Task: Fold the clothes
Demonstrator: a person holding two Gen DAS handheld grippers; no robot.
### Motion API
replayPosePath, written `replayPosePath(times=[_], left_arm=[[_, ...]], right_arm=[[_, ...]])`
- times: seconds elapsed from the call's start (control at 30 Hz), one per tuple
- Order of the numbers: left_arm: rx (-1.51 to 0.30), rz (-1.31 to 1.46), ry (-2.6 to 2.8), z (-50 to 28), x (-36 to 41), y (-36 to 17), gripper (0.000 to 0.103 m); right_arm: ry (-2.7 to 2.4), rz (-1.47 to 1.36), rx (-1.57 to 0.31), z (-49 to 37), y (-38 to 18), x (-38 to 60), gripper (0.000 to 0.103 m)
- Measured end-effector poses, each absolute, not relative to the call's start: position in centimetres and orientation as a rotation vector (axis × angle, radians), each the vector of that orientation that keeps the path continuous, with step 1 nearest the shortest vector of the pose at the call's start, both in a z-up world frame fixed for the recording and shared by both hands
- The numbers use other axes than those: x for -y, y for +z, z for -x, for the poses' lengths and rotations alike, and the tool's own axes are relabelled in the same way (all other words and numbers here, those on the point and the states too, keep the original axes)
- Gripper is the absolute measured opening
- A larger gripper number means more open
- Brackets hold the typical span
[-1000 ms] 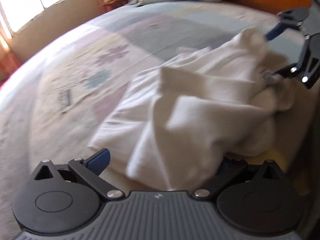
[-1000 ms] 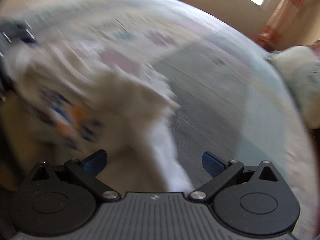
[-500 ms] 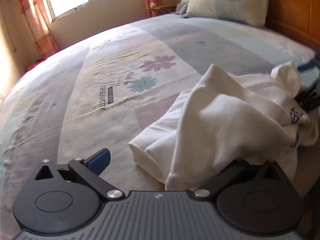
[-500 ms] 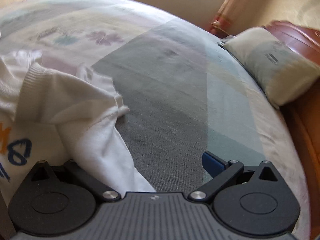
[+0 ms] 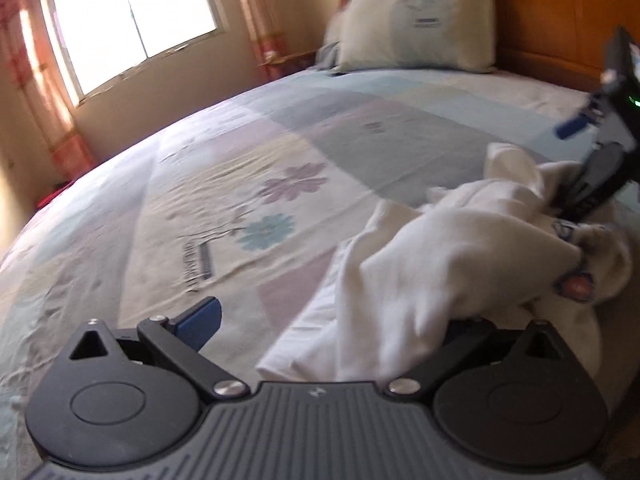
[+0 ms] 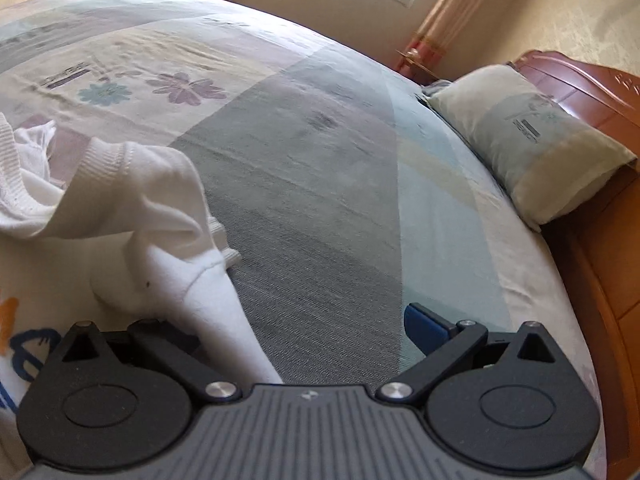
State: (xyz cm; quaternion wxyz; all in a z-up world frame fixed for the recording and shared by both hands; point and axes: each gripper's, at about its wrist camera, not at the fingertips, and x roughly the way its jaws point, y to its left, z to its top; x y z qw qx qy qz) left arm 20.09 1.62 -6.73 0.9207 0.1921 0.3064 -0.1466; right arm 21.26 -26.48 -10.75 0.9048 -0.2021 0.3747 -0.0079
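A white sweatshirt (image 5: pixel 440 260) with a blue and orange print lies crumpled on the bed at the right of the left wrist view. My left gripper (image 5: pixel 328 320) is open, and the cloth drapes over its right finger, hiding it. In the right wrist view the same sweatshirt (image 6: pixel 152 200) fills the left side, with a ribbed cuff uppermost. My right gripper (image 6: pixel 292 326) is open too, its left finger buried under a fold. From the left wrist view the right gripper (image 5: pixel 576 160) shows one blue pad above the cloth and one finger down in it.
The bed sheet (image 5: pixel 240 184) is a pastel patchwork with printed flowers. A pillow (image 6: pixel 532 140) leans on the wooden headboard (image 6: pixel 592 92). The same pillow (image 5: pixel 416 32) shows at the top of the left wrist view. A bright window (image 5: pixel 132 20) with curtains is beyond the bed.
The fast swing of a second ago has stopped. The sweatshirt has sunk into a lower heap on the bed, and both views have tilted up towards the pillow and window.
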Motion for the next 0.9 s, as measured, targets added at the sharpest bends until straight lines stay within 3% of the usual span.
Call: replayPosePath(times=[0.9], left_arm=[[-0.741,-0.291,-0.127,-33.4,-6.0,-5.8,0.100]], right_arm=[[-0.115,0.381,-0.772,-32.8,-9.3,28.2,0.103]])
